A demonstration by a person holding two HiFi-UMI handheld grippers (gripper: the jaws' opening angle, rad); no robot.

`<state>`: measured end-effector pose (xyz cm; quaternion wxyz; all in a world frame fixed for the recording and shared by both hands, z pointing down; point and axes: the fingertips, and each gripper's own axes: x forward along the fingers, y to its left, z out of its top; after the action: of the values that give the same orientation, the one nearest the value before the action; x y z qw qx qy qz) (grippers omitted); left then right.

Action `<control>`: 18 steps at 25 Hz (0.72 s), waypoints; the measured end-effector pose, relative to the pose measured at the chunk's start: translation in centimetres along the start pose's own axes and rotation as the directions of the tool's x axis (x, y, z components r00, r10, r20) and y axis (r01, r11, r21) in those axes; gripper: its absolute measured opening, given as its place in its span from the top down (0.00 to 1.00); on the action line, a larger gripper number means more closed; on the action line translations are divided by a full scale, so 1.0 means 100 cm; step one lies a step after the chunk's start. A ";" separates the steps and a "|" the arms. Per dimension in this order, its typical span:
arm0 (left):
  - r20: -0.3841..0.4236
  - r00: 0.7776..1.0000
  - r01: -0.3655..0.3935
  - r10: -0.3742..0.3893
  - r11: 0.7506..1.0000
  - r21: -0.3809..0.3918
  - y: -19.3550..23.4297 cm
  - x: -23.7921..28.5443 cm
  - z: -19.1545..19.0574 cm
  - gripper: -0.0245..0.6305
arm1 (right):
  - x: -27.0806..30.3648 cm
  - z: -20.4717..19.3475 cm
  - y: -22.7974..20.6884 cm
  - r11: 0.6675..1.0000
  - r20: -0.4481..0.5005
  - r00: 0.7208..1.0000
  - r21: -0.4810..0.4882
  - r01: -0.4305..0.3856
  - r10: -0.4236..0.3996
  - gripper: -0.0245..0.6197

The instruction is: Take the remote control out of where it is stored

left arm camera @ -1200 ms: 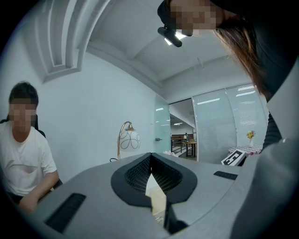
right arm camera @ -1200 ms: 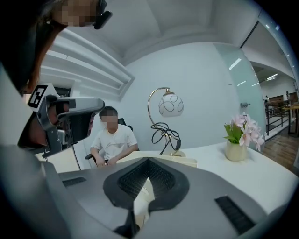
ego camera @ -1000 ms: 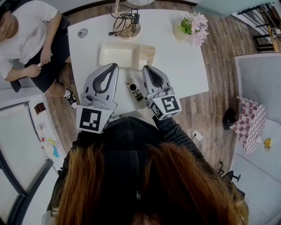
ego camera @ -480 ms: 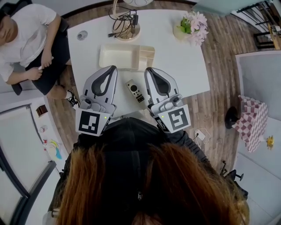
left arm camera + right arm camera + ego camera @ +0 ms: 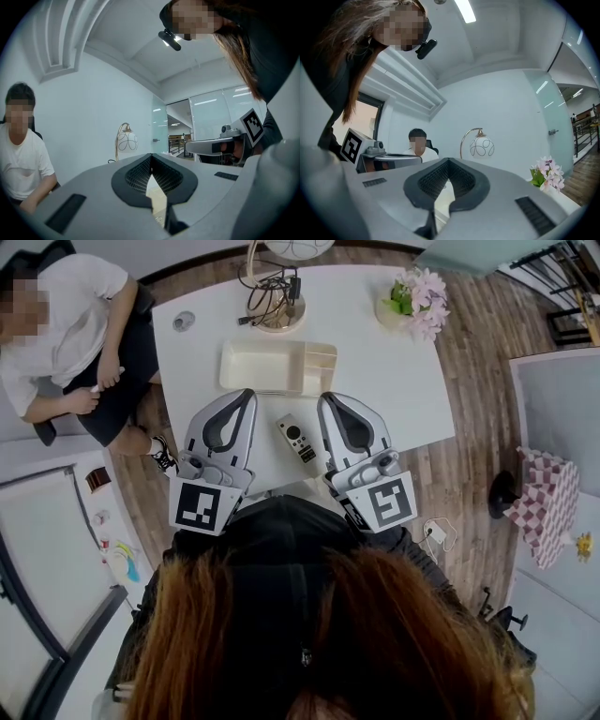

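The dark remote control [image 5: 297, 439] lies flat on the white table [image 5: 394, 381], outside the cream storage box [image 5: 278, 367], which looks empty. It sits between my two grippers and touches neither. My left gripper [image 5: 246, 393] hovers to its left, shut with nothing in it; its closed tips [image 5: 151, 157] meet in the left gripper view. To the remote's right, my right gripper [image 5: 325, 397] is held above the table, also shut and empty, tips [image 5: 448, 161] together. Both point level toward the far side of the table.
A lamp [image 5: 275, 306] with a tangle of cables stands at the table's far edge, a pot of pink flowers [image 5: 417, 298] at the far right corner. A small round grey disc [image 5: 184, 322] lies far left. A seated person [image 5: 75, 334] is beside the table's left side.
My right gripper has risen toward the head camera, away from the table beside the remote. The remote stays lying where it was. The left gripper has kept still.
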<state>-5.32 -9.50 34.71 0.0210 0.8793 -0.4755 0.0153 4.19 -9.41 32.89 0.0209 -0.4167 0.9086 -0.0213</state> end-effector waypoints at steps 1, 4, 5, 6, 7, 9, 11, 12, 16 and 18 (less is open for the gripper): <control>-0.003 1.000 0.000 0.000 1.000 0.000 0.000 0.000 0.000 0.95 | 0.000 -0.001 0.000 1.000 -0.007 1.000 -0.008 0.000 0.000 0.94; -0.013 1.000 0.001 -0.001 1.000 0.005 -0.002 0.000 -0.001 0.95 | 0.000 -0.002 0.001 1.000 -0.010 1.000 -0.019 -0.004 0.004 0.94; -0.016 1.000 0.002 -0.002 1.000 0.007 -0.002 0.001 -0.001 0.95 | -0.001 -0.002 0.000 1.000 -0.013 1.000 -0.014 0.001 -0.001 0.94; -0.017 1.000 0.003 -0.003 1.000 0.008 -0.002 0.001 -0.002 0.95 | -0.001 -0.003 -0.002 1.000 -0.015 1.000 -0.007 0.006 -0.006 0.94; -0.016 1.000 0.005 -0.005 1.000 0.008 -0.003 0.002 -0.001 0.95 | -0.002 -0.003 -0.004 1.000 -0.013 1.000 0.000 0.012 -0.012 0.94; -0.012 1.000 0.006 -0.006 1.000 0.006 -0.003 0.002 0.000 0.95 | -0.002 -0.004 -0.005 1.000 -0.015 1.000 0.007 0.020 -0.019 0.94; -0.009 1.000 0.007 -0.006 1.000 0.007 -0.004 0.002 0.001 0.95 | -0.003 -0.005 -0.005 1.000 -0.022 1.000 0.003 0.021 -0.020 0.94; -0.009 1.000 0.007 -0.007 1.000 0.008 -0.005 0.002 0.002 0.95 | -0.003 -0.004 -0.004 1.000 -0.022 1.000 0.001 0.019 -0.019 0.94; -0.010 1.000 0.007 -0.007 1.000 0.011 -0.008 0.002 0.002 0.95 | -0.001 0.003 -0.003 1.000 0.006 1.000 0.008 0.010 -0.010 0.94; -0.023 1.000 0.006 -0.005 1.000 0.011 -0.010 0.001 0.001 0.95 | -0.001 0.003 -0.003 1.000 0.008 1.000 0.006 0.006 -0.006 0.94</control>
<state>-4.43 -9.10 34.61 0.0216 0.8805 -0.4727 0.0280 4.51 -9.53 32.57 0.0257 -0.4196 0.9071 -0.0227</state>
